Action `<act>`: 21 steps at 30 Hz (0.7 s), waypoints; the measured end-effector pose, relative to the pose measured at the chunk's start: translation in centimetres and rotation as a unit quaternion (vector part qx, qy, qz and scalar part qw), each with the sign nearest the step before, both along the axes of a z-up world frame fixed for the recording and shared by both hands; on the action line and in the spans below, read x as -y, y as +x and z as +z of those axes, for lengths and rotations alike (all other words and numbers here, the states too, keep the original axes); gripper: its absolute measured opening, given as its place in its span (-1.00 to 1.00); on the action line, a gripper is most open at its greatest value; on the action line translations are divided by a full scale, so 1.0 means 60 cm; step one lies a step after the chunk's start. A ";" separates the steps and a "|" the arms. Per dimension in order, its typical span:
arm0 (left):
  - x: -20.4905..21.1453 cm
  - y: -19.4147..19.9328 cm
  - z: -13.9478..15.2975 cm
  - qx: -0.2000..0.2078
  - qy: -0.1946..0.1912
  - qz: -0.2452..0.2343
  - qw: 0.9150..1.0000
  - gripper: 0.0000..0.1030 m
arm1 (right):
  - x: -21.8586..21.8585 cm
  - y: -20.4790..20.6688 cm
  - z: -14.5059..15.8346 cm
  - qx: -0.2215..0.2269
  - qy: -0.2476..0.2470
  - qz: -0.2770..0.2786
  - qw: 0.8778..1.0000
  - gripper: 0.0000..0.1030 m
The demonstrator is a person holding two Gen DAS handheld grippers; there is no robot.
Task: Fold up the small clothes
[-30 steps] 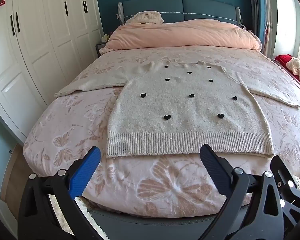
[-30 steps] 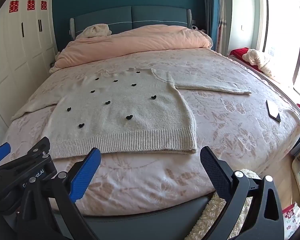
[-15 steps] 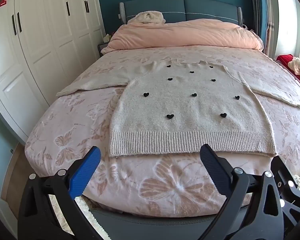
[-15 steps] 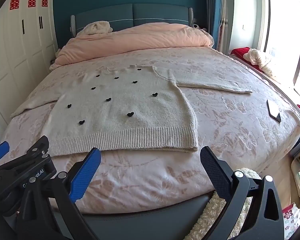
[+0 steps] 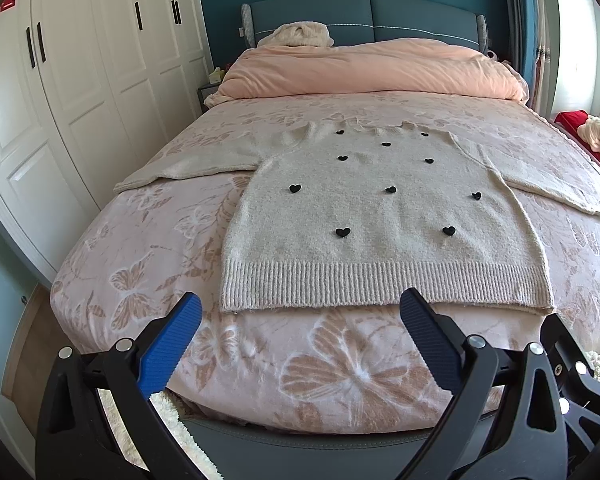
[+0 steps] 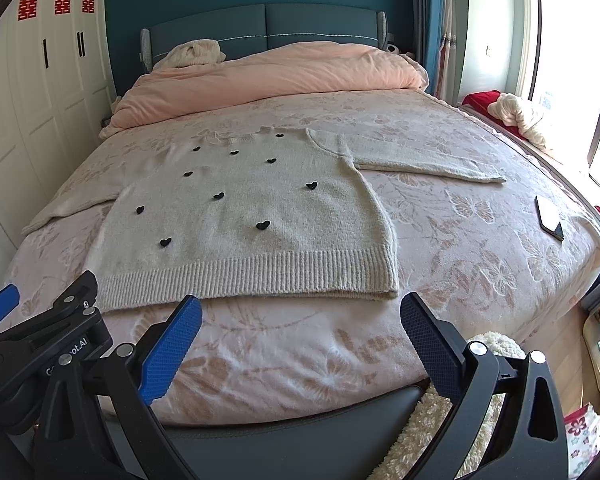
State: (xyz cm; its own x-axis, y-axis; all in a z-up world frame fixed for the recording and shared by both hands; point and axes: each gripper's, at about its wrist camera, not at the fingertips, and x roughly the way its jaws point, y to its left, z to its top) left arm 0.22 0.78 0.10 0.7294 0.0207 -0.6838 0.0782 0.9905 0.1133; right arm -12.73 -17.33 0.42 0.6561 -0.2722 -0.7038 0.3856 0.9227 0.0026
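Phone (image 6: 550, 216) lies at 3 o'clock of the sweater (image 5: 380, 216), well apart, on the bed (image 5: 148, 248). Pink duvet (image 5: 372, 68) bunched at 12 o'clock by the headboard (image 5: 340, 16). Wardrobe (image 5: 80, 100) at 9 o'clock. Sweater lies flat, sleeves out, hem nearest. Left gripper (image 5: 300, 332) and right gripper (image 6: 300, 332) hover off the bed's near edge, jaws spread, holding nothing.
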 end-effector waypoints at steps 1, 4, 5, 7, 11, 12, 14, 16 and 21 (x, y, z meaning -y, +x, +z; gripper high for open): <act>-0.001 0.000 0.000 0.000 0.001 0.000 1.000 0.88 | 0.000 0.000 0.000 0.000 -0.001 0.000 1.000 0.90; -0.001 0.000 -0.002 0.000 0.000 0.001 1.000 0.88 | 0.001 -0.001 0.000 0.000 0.000 0.000 1.000 0.90; -0.001 0.000 -0.002 0.001 0.000 0.001 1.000 0.88 | 0.001 -0.001 0.000 0.001 0.000 0.000 1.000 0.90; -0.001 0.000 -0.002 0.000 0.000 0.001 1.000 0.88 | 0.001 0.000 0.000 0.000 0.000 0.000 1.000 0.90; -0.002 0.000 -0.002 0.000 0.000 0.001 1.000 0.87 | 0.001 0.000 0.001 0.000 0.000 0.000 1.000 0.90; -0.001 0.000 -0.002 0.000 0.000 0.001 1.000 0.87 | 0.000 0.000 0.001 0.000 0.000 0.000 1.000 0.90; -0.004 0.000 -0.002 0.001 0.000 0.001 1.000 0.87 | 0.001 -0.001 -0.001 0.000 -0.001 0.000 1.000 0.90; -0.005 0.000 -0.002 0.001 0.001 0.001 1.000 0.87 | 0.001 0.000 0.001 0.000 0.000 0.000 1.000 0.90; -0.003 -0.001 -0.002 0.001 0.001 0.001 1.000 0.87 | 0.001 0.000 0.000 -0.001 0.000 -0.001 1.000 0.90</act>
